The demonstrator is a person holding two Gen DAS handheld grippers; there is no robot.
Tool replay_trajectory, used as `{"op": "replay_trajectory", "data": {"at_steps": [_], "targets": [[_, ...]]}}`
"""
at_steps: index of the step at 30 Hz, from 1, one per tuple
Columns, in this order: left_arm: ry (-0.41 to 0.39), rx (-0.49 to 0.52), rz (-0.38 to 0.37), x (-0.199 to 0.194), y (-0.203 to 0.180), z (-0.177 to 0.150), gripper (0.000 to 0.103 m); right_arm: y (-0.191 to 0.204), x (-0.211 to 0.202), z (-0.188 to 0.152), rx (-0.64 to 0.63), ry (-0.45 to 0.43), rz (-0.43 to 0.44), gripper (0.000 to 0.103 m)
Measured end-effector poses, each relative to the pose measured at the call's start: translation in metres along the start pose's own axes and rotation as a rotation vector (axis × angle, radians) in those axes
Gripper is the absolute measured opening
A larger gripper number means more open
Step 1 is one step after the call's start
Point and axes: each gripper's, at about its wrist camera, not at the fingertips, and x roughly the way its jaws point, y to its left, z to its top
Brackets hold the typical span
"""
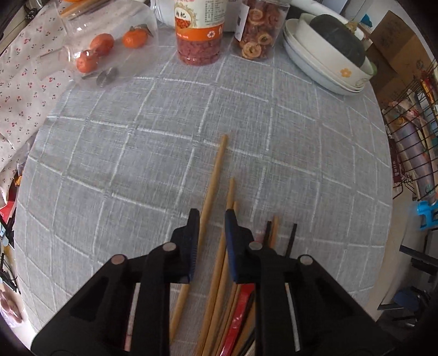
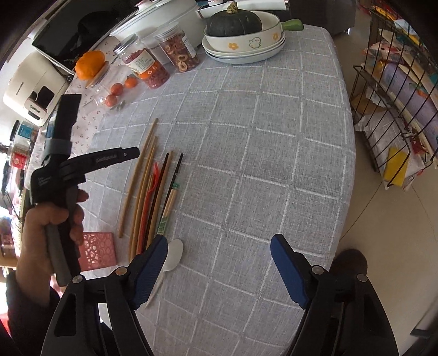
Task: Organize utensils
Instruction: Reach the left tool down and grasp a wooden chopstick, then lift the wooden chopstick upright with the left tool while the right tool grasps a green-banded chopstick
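Observation:
Several chopsticks lie side by side on the grey checked tablecloth [image 2: 260,153]: pale wooden chopsticks [image 2: 142,175], a red one [image 2: 149,197], dark ones [image 2: 171,178] and a wrapped pair [image 2: 168,208]. A white spoon [image 2: 172,254] lies by their near ends. My left gripper [image 1: 212,219] hovers above the bundle, jaws partly open with a wooden chopstick [image 1: 213,180] passing between and below them. It also shows in the right wrist view [image 2: 131,153], held by a hand. My right gripper [image 2: 219,246] is wide open and empty over the cloth, right of the spoon.
A pink perforated holder [image 2: 97,250] lies left of the chopsticks. At the far edge stand jars of dried fruit [image 2: 147,68], a bag of tangerines [image 2: 117,90], stacked plates [image 2: 243,52] with a dark squash [image 2: 234,23]. A wire rack [image 2: 397,109] stands beyond the table's right edge.

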Motion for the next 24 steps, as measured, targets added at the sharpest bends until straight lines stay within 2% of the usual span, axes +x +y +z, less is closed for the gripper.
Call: {"op": "replay_trajectory", "data": {"at_steps": [4, 7, 10, 17, 21, 22, 24], "targets": [[0.011, -0.028, 0.033, 0.013, 0.007, 0.006, 0.019, 0.001, 0.003, 0.003, -0.012, 0.004, -0.016, 0.079], [0.002, -0.045, 0.033, 0.011, 0.009, 0.004, 0.009, 0.004, 0.007, 0.005, -0.017, 0.011, -0.015, 0.079], [-0.003, -0.041, 0.052, 0.003, 0.008, -0.004, 0.008, 0.009, 0.008, 0.007, -0.025, 0.012, -0.014, 0.079], [-0.109, -0.039, 0.007, -0.071, 0.011, -0.046, 0.007, 0.025, 0.013, 0.007, -0.057, -0.001, -0.012, 0.079], [-0.176, -0.015, -0.011, -0.113, 0.011, -0.075, 0.007, 0.028, 0.026, 0.008, -0.027, 0.02, 0.003, 0.079], [-0.195, -0.007, -0.013, -0.112, 0.01, -0.072, 0.007, 0.028, 0.029, 0.008, -0.014, 0.028, 0.007, 0.079], [-0.23, 0.006, -0.025, -0.131, 0.013, -0.088, 0.007, 0.029, 0.036, 0.008, 0.007, 0.043, 0.015, 0.077]]}}
